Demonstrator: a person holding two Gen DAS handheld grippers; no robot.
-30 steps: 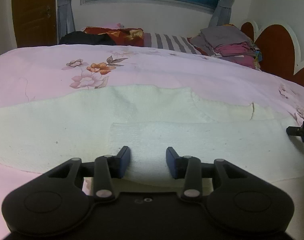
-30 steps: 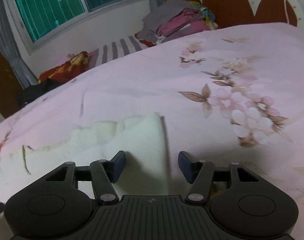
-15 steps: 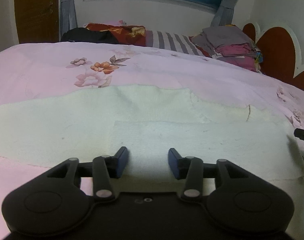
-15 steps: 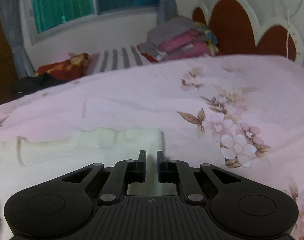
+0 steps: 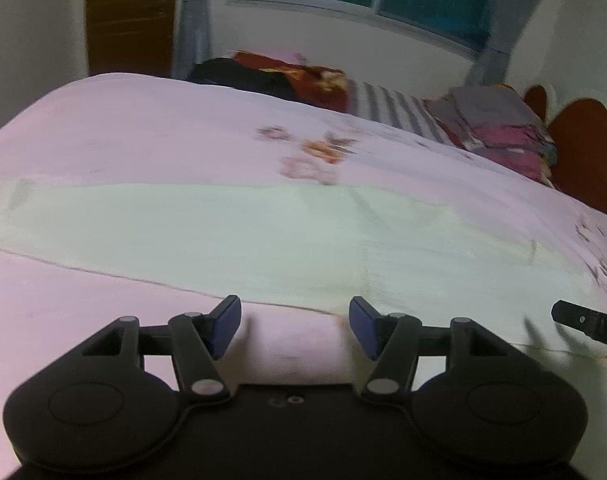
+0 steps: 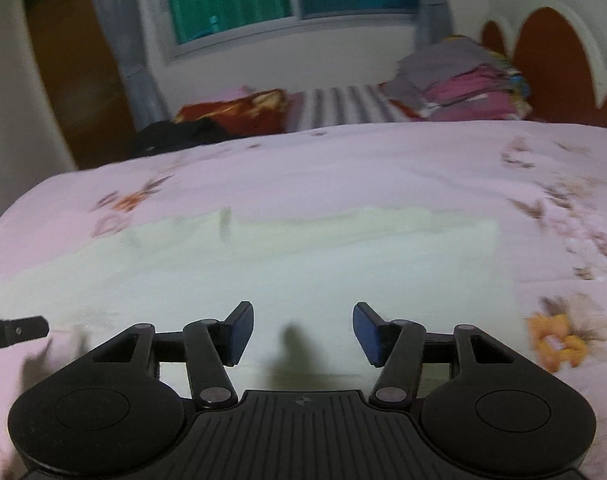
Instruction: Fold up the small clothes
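Observation:
A cream knitted garment [image 5: 263,232] lies flat across the pink floral bedsheet [image 5: 143,140]; it also shows in the right wrist view [image 6: 303,264]. My left gripper [image 5: 295,322] is open and empty, just short of the garment's near edge, over bare sheet. My right gripper [image 6: 302,330] is open and empty, above the near part of the garment. Each gripper's tip shows at the edge of the other view: the right one [image 5: 587,322] and the left one [image 6: 15,330].
A stack of folded clothes [image 5: 499,128] sits at the far right by the red headboard [image 5: 583,148]. Striped, red and black bedding [image 5: 303,80] lies along the far side under the window. A brown door [image 5: 131,16] stands at the far left.
Both grippers have pulled back and up from the garment. The right gripper, shut half a second ago, is now open. The left gripper has opened wider and shifted left.

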